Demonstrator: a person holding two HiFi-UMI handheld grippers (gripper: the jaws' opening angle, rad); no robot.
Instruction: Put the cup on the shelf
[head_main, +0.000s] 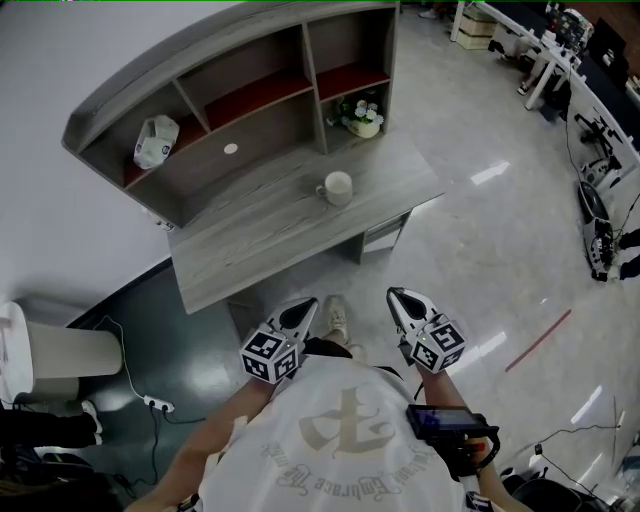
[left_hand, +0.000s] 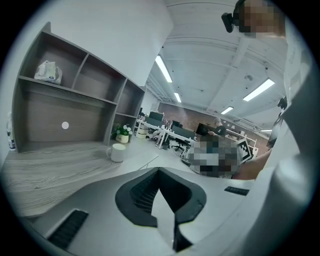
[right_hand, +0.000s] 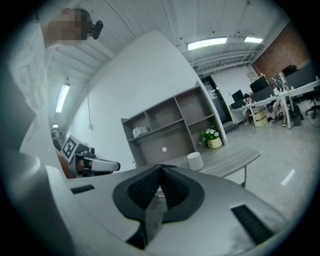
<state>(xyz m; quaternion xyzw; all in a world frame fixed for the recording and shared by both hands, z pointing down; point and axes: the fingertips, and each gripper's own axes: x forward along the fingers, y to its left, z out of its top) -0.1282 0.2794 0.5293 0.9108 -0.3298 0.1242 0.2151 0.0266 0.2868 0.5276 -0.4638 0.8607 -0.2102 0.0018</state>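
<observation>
Head view shows a grey wood-grain table (head_main: 262, 243) against a white wall, and on its back part a shelf unit (head_main: 190, 60) of the same wood with open compartments in two rows. The person stands back from the table's front edge and holds both tools low, close to the body. The left gripper (head_main: 303, 310) and the right gripper (head_main: 399, 297) both point toward the table, and each has its jaws pressed together with nothing between them, as the two gripper views confirm. A crumpled white bundle (head_main: 156, 140) lies in the upper left compartment. A small pot of white flowers (head_main: 362, 118) stands in the lower right compartment. The white cup (head_main: 338, 188) stands upright on the table top in front of the shelf unit, near the flower pot and outside any compartment, its handle turned to the left, well apart from both grippers.
</observation>
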